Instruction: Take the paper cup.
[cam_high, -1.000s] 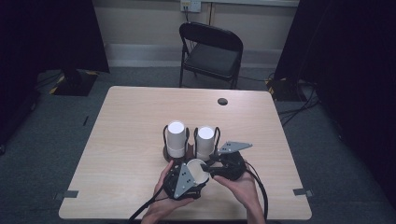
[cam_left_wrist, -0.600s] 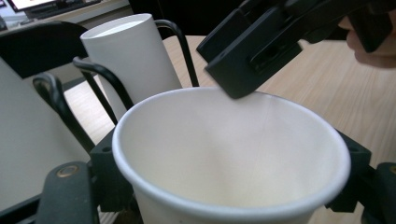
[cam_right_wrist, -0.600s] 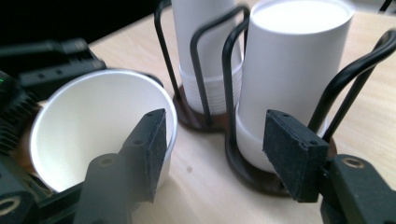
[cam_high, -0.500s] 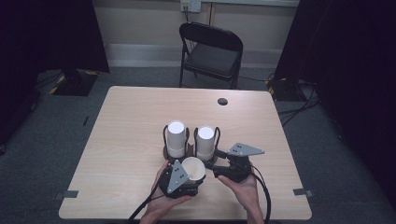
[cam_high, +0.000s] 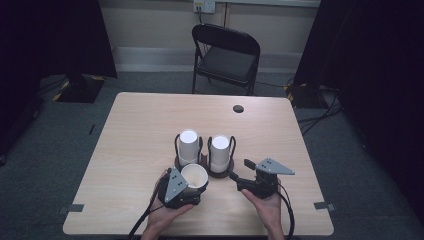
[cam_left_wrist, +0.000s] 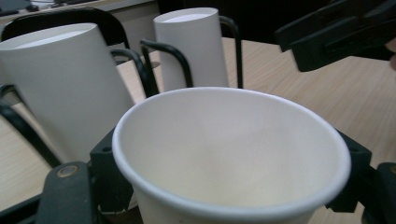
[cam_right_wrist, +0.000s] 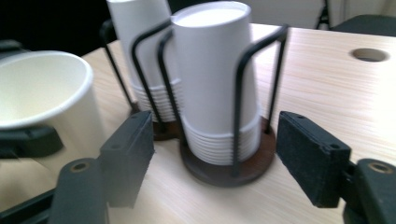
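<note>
Cup bottom is cut off in my left gripper view, where the left gripper clamps the paper cup just before two racked cup stacks. My right gripper has pulled away from the cup since earlier, its jaws just opening, nothing between them.

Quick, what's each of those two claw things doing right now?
Left gripper: closed on a paper cup, held upright.
Right gripper: open, holding nothing; its fingers have just been opening, facing the right cup stack.
</note>
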